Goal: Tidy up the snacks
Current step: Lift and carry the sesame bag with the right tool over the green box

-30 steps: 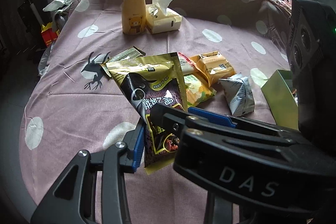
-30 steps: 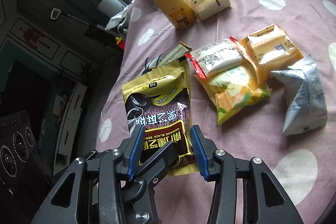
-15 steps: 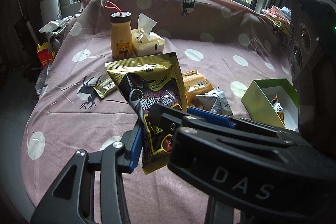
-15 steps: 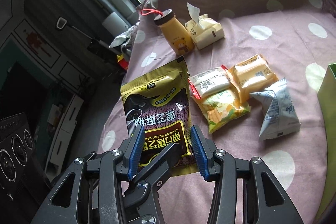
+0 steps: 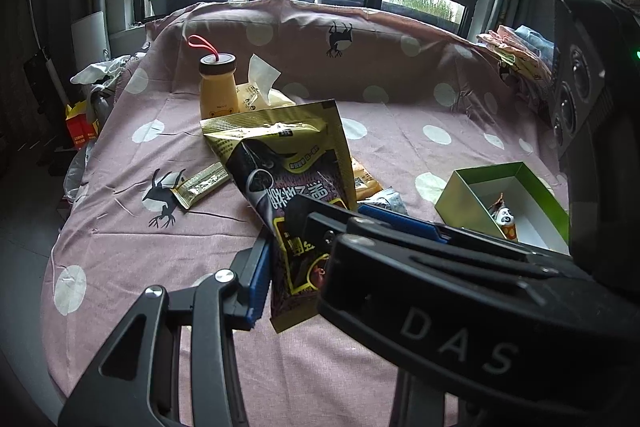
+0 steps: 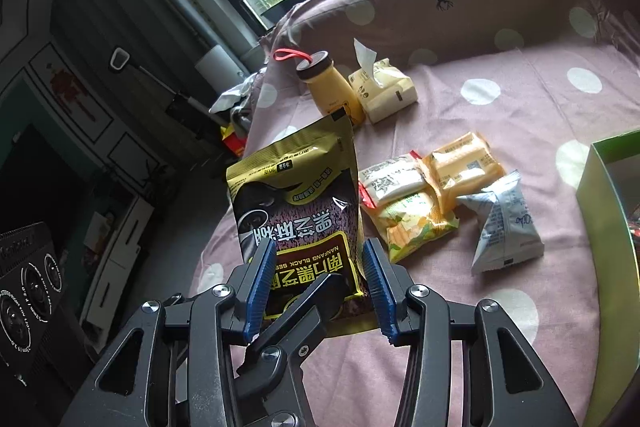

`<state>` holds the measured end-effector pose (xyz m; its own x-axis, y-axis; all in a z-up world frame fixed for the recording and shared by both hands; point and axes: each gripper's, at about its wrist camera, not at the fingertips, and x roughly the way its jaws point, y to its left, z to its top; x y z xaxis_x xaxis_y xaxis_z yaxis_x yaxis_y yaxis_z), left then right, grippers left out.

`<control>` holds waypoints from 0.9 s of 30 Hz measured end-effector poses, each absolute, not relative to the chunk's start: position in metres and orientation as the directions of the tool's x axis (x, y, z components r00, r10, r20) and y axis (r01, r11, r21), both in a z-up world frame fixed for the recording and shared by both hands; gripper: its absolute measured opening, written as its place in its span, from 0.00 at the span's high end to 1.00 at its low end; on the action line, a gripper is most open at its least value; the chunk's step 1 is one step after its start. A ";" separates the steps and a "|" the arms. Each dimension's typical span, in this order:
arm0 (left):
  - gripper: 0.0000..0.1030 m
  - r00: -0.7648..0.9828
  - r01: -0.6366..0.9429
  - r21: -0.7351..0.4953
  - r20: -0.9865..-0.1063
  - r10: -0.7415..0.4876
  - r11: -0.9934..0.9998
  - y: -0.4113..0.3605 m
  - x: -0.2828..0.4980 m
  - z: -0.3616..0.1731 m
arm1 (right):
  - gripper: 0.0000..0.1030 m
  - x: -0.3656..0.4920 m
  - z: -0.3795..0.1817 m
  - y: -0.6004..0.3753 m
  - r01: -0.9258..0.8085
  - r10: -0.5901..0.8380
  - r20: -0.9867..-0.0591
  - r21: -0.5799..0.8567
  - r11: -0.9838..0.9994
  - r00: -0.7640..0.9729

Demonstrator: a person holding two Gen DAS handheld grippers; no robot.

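- Black sesame paste pouch (image 6: 298, 211) is held upright, off the polka-dot cloth (image 6: 500, 327).
- Left gripper (image 5: 304, 251): jaws pinching the pouch's lower end.
- Right gripper (image 6: 318, 275): jaws spread either side of the pouch's bottom edge, pads (image 6: 260, 285) apart from the film.
- Other snack packets (image 6: 436, 195) lie on the cloth right of the pouch.
- Green box (image 5: 504, 201) is open, far right.
- Yellow bear bottle (image 6: 330, 87) and tissue pack (image 6: 384, 89) stand behind.
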<state>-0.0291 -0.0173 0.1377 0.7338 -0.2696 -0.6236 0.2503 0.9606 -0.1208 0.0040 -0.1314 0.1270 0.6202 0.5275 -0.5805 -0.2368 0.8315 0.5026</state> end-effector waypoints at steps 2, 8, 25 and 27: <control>0.63 0.740 0.257 -0.127 -0.612 -0.279 0.958 -0.019 -0.032 0.141 | 0.53 -0.001 0.131 -0.133 -0.230 0.514 -0.577 0.494 0.838 0.635; 0.63 0.750 0.290 -0.158 -0.576 -0.327 0.944 -0.022 -0.040 0.151 | 0.53 -0.013 0.146 -0.137 -0.218 0.465 -0.569 0.449 0.867 0.678; 0.63 0.777 0.369 -0.157 -0.488 -0.397 0.916 -0.049 -0.063 0.177 | 0.52 -0.044 0.177 -0.164 -0.181 0.382 -0.521 0.396 0.900 0.763; 0.63 0.777 0.379 -0.155 -0.482 -0.405 0.912 -0.054 -0.063 0.178 | 0.52 -0.046 0.179 -0.168 -0.173 0.372 -0.516 0.393 0.903 0.771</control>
<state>-0.0632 -0.0539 0.1780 0.7767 -0.4051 -0.4824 0.3794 0.9121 -0.1550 -0.0458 -0.1684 0.1786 0.7713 0.3724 -0.5161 -0.1731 0.9031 0.3929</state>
